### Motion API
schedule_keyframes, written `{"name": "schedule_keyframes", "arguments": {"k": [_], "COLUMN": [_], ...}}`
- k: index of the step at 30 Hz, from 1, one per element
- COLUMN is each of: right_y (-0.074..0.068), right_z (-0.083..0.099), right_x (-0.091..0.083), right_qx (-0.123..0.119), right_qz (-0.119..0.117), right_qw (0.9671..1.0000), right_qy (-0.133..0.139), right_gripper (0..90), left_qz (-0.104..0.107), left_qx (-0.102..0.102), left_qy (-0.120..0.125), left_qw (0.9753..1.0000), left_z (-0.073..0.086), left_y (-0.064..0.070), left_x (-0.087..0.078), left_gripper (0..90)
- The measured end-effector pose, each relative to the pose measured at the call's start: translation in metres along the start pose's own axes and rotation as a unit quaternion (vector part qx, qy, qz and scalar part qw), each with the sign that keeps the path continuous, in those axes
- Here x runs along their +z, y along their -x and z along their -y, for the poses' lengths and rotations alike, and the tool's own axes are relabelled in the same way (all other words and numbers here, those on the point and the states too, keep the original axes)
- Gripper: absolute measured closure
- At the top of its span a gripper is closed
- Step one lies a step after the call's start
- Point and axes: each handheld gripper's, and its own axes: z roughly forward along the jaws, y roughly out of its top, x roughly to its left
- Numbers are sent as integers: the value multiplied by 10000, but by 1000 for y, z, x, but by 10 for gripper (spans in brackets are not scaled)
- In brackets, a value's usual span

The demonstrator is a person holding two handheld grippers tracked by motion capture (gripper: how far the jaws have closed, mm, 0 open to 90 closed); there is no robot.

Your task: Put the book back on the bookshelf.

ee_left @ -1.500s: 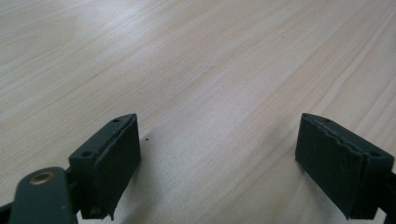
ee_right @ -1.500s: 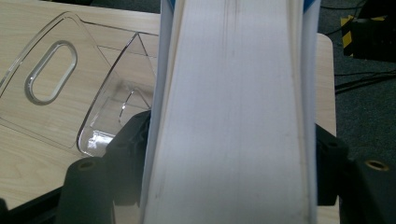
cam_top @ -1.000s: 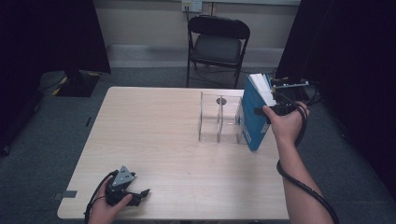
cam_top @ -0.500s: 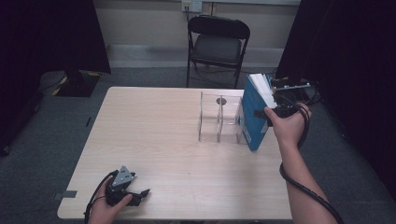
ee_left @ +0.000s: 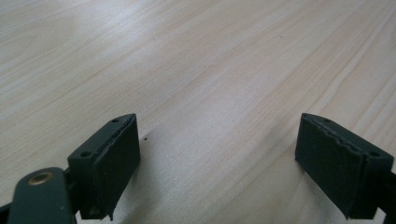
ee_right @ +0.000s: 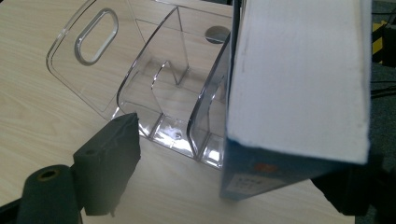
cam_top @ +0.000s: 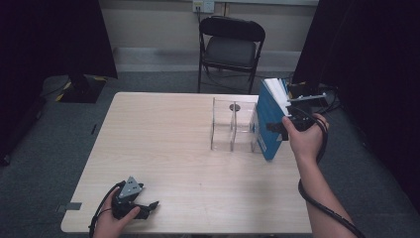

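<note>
Right now my right tongs (cam_top: 291, 118) grip the blue book (cam_top: 268, 124) upright beside the clear file organizer (cam_top: 233, 125); next I judge slotting it in. Left tongs (cam_top: 148, 205) rest open on the desk (cam_top: 168, 134).

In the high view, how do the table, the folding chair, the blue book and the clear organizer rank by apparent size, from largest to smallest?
1. Table, clearly largest.
2. Folding chair; it stands farther away, so its true size is uncertain.
3. Blue book and clear organizer look about alike; I would not rank them.
</note>
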Motion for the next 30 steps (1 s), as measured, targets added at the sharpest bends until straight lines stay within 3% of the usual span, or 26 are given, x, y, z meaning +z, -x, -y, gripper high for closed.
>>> {"name": "schedule_keyframes", "arguments": {"k": [20, 30], "right_y": [5, 7], "right_z": [23, 33], "right_x": [-7, -10], "right_qx": [149, 31], "right_qz": [-261, -183], "right_qw": [9994, 9997], "right_qy": [176, 153], "right_gripper": [180, 184], "left_qz": [13, 11], "left_qx": [10, 10], "left_qy": [-35, -33], "left_qw": [10000, 10000], "left_z": [0, 0], "left_y": [0, 0], "left_x": [0, 0], "left_gripper": [136, 136]}}
